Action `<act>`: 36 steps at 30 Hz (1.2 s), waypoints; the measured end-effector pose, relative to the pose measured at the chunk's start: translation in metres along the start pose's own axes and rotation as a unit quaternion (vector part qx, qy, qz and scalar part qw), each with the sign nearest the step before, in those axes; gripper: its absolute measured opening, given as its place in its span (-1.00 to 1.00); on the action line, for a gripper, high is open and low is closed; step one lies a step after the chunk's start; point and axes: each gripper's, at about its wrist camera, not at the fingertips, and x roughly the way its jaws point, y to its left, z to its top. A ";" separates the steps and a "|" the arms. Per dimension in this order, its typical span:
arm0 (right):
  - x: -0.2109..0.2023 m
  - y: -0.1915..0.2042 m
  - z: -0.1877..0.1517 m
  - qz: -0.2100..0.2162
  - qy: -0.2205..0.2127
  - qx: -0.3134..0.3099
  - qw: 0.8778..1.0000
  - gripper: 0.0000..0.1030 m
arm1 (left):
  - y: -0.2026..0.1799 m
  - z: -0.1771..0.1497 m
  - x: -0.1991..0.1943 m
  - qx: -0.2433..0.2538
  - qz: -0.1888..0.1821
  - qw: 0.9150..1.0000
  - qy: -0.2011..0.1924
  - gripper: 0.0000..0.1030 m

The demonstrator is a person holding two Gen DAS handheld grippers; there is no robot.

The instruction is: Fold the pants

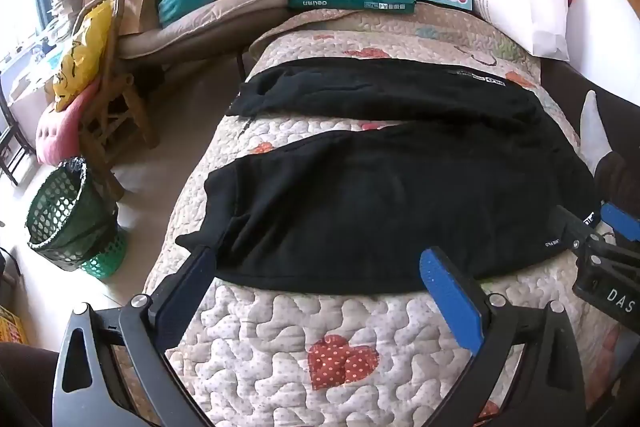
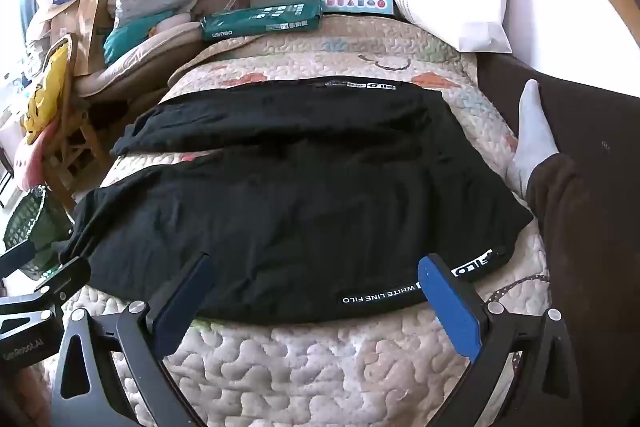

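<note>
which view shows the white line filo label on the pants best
The right wrist view: the white lettered label on the black pants lies close and readable by the near hem. The left wrist view shows only a tiny, unreadable tag at that hem.

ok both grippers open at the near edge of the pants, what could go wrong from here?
1. The black pants lie on a soft quilt; either gripper could pinch quilt together with the fabric.
2. The left gripper and right gripper sit close together, so they might collide during the fold.
3. The legs lie apart with quilt showing between them; a lift from the near edge alone may leave them misaligned.
</note>
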 end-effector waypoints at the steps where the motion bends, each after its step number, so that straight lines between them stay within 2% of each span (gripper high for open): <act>1: 0.000 0.000 0.000 0.000 0.004 0.001 1.000 1.00 | 0.000 0.000 0.000 -0.001 -0.001 1.000 0.002 0.98; 11: 0.003 -0.002 -0.001 0.002 0.013 0.005 1.000 1.00 | -0.006 -0.009 0.006 -0.001 -0.005 1.000 0.007 0.98; 36: 0.003 -0.001 -0.002 -0.003 0.010 -0.001 1.000 1.00 | -0.008 -0.005 0.003 -0.005 -0.033 0.999 0.017 0.98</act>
